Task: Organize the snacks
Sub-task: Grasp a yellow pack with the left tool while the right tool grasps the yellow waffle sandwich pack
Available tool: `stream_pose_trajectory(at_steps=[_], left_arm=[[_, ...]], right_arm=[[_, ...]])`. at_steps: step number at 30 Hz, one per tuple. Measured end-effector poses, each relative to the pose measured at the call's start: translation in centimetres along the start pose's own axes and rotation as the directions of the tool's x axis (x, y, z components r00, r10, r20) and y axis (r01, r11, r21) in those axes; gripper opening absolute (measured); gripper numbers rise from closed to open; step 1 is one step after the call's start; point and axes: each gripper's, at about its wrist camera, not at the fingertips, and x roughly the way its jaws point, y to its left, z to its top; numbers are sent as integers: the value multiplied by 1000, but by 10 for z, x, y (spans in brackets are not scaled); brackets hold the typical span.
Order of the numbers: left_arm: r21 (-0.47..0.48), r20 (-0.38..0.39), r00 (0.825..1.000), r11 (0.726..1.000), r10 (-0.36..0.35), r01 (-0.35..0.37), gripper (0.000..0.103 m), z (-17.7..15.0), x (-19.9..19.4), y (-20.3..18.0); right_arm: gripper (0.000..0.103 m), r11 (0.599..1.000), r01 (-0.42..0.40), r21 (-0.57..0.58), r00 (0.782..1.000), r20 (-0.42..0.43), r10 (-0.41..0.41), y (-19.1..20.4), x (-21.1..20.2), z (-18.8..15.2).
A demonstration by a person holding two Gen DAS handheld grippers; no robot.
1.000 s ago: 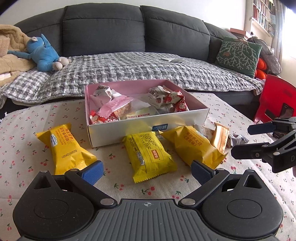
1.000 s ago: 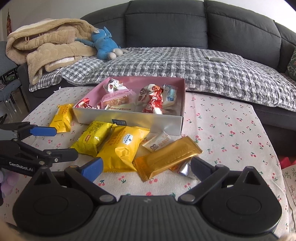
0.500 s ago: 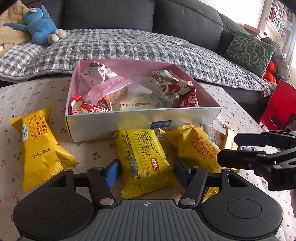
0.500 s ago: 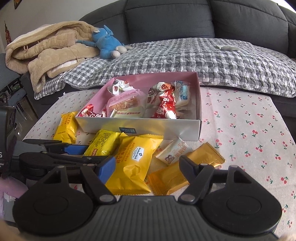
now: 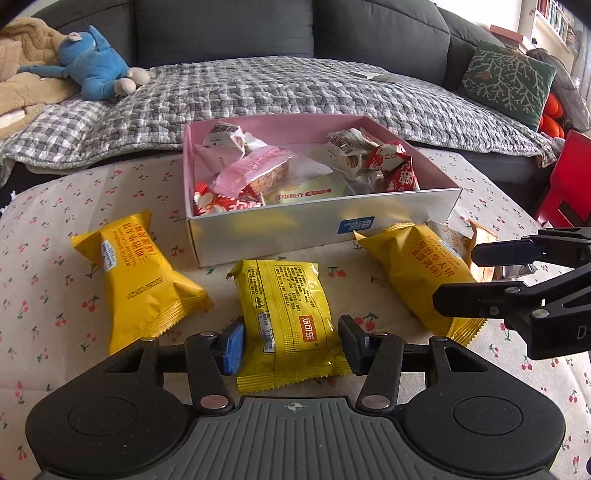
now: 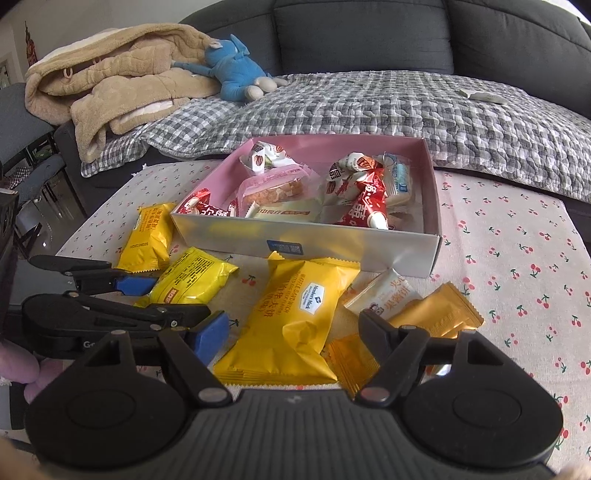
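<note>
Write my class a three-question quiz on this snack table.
1. True or false: the box holds wrapped snacks.
2. What lies on the sofa? A blue plush; B red car; C green ball.
3. Fill in: the tablecloth is printed with ____.
Key: 1 true; 2 A; 3 cherries.

Daylight is coming in brightly from the right, blowing out the window edge (image 5: 581,55). Glare is sheening the box's white front wall (image 5: 295,229). Both fisheye views are bending and darkening at corners; focus is staying sharp.
</note>
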Motion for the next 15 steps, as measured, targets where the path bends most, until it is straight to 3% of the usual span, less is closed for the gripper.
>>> stream_pose_trajectory(at_steps=[4,10,15], left_arm=[[-35,-28,999,999,15,-16,50,-7,-5,13],[-3,-3,1000,1000,23,-23,53,-15,-6,13],[12,32,999,999,32,-32,55,-16,-3,10]], right_arm=[[75,1000,-2,-4,1000,-12,2,7,9,1],[75,999,25,-39,999,-31,-26,19,22,-2],[67,997,62,-46,997,-34,-63,19,28,-5]])
